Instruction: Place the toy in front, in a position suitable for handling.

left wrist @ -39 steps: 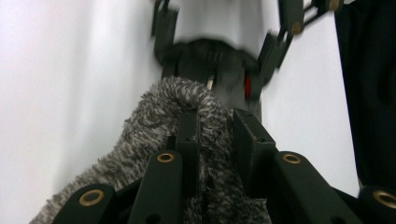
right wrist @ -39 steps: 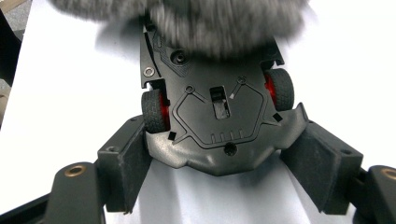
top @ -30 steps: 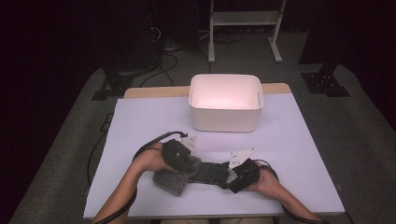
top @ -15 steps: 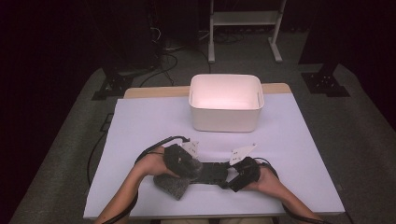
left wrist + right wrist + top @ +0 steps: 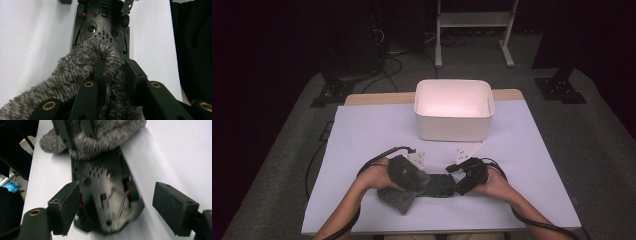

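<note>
A flat black device [image 5: 439, 184] lies on the table near the front edge, underside up, with red parts showing [image 5: 100, 27]. A grey fuzzy cover [image 5: 398, 199] wraps over its left end [image 5: 75, 72]. My left gripper [image 5: 115, 66] is shut on the cover's edge, with fabric pinched between the jaws [image 5: 419, 177]. My right gripper [image 5: 120, 207] is open at the device's [image 5: 105, 195] other end, one pad on each side of it and neither pressing [image 5: 458, 182]. The cover [image 5: 100, 137] hides the far part of the device.
A white bin [image 5: 454, 107] stands beyond the hands at the middle back of the pale sheet covering the table [image 5: 362, 130]. Cables trail from both grippers toward the front edge. Dark floor and stands surround the table.
The right gripper has shifted a little away from the front edge. The left hand and the fuzzy cover have hardly moved.
</note>
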`<state>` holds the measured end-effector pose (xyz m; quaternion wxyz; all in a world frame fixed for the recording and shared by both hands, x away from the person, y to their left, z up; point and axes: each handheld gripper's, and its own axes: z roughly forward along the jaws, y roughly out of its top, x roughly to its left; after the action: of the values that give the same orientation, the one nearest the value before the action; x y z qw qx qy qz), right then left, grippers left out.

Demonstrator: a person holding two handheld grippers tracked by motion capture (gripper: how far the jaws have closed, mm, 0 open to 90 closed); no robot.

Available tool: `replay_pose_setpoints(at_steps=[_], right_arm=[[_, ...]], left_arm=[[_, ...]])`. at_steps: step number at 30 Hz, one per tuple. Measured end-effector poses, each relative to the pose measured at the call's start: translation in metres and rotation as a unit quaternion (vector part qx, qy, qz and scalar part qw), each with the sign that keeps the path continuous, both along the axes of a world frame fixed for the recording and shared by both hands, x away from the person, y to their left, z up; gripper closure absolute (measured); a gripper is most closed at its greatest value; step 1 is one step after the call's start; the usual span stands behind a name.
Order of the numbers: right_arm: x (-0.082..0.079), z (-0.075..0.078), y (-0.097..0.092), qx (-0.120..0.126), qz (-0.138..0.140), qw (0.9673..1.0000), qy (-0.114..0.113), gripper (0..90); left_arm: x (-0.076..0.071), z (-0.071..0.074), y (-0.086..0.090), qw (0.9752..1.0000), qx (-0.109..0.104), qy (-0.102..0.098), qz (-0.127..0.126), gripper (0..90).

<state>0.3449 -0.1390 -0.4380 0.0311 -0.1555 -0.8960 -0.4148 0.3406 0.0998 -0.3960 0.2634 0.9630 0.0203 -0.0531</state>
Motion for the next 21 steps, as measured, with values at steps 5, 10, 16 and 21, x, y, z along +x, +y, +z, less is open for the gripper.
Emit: replay_pose_setpoints(at_steps=[5, 10, 16, 21], right_arm=[[0.008, -0.002, 0.012, -0.006, 0.006, 0.9999, 0.010, 24.6], [0.011, -0.007, 0.013, 0.014, 0.009, 0.9989, 0.043, 29.4], [0.009, -0.013, 0.016, 0.019, 0.020, 0.9969, 0.074, 32.7], [0.004, -0.012, 0.017, 0.015, 0.014, 0.9980, 0.060, 32.8]], left_arm=[[0.000, 0.000, 0.001, 1.0000, -0.005, 0.001, 0.002, 72.9], [0.000, 0.001, 0.003, 0.9999, -0.009, -0.002, 0.006, 72.9], [0.006, 0.010, 0.009, 0.9995, -0.013, -0.012, 0.025, 73.6], [0.009, 0.016, 0.012, 0.9989, -0.017, -0.016, 0.041, 73.5]])
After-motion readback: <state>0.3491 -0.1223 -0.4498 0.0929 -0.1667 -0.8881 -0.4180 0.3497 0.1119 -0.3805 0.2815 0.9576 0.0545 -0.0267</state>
